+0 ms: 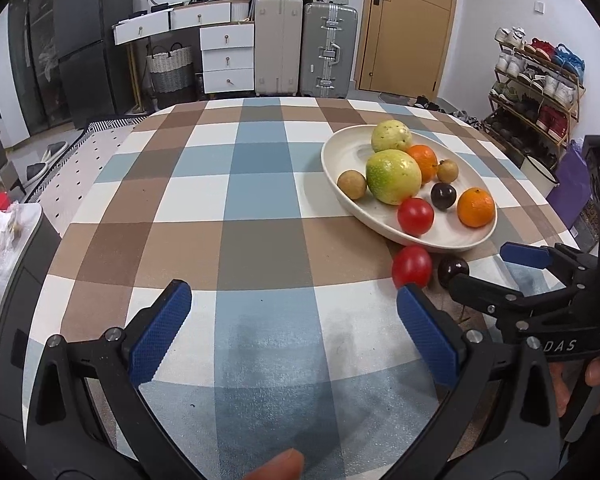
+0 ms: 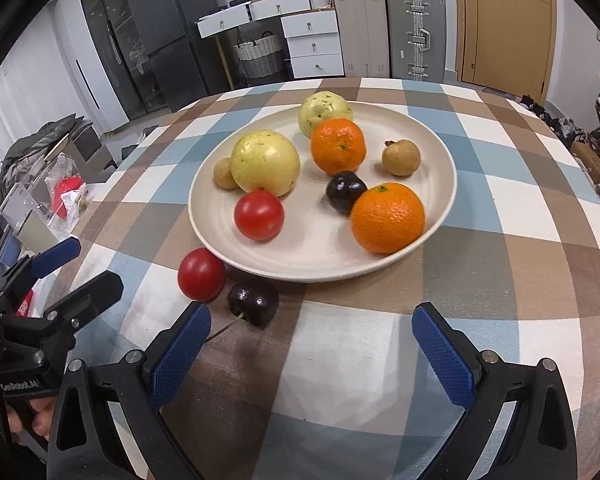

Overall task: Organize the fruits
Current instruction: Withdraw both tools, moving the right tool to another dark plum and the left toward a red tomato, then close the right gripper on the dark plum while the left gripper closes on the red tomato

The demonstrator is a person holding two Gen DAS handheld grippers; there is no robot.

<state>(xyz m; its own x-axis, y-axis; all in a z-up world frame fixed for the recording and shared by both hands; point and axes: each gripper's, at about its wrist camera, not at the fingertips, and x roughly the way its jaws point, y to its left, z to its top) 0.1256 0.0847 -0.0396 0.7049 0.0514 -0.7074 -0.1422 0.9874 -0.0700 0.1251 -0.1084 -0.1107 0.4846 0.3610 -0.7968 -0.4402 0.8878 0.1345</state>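
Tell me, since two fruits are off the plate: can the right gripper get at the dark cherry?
Probably yes. The right gripper is open, and the cherry lies on the cloth just ahead of its left finger, with nothing between.

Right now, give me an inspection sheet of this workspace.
Surface: checked tablecloth covers the table.
Job's things: plate holds two oranges, two yellow-green fruits, two small brown fruits, one tomato and one dark plum; a second tomato and a cherry lie on the cloth by its near rim.
Clutter: nothing seen on the table.
Grippers: left tool open, empty; right tool open, empty.
Cables: nothing seen.
Surroundings: suitcases, drawers, shoe rack, door.
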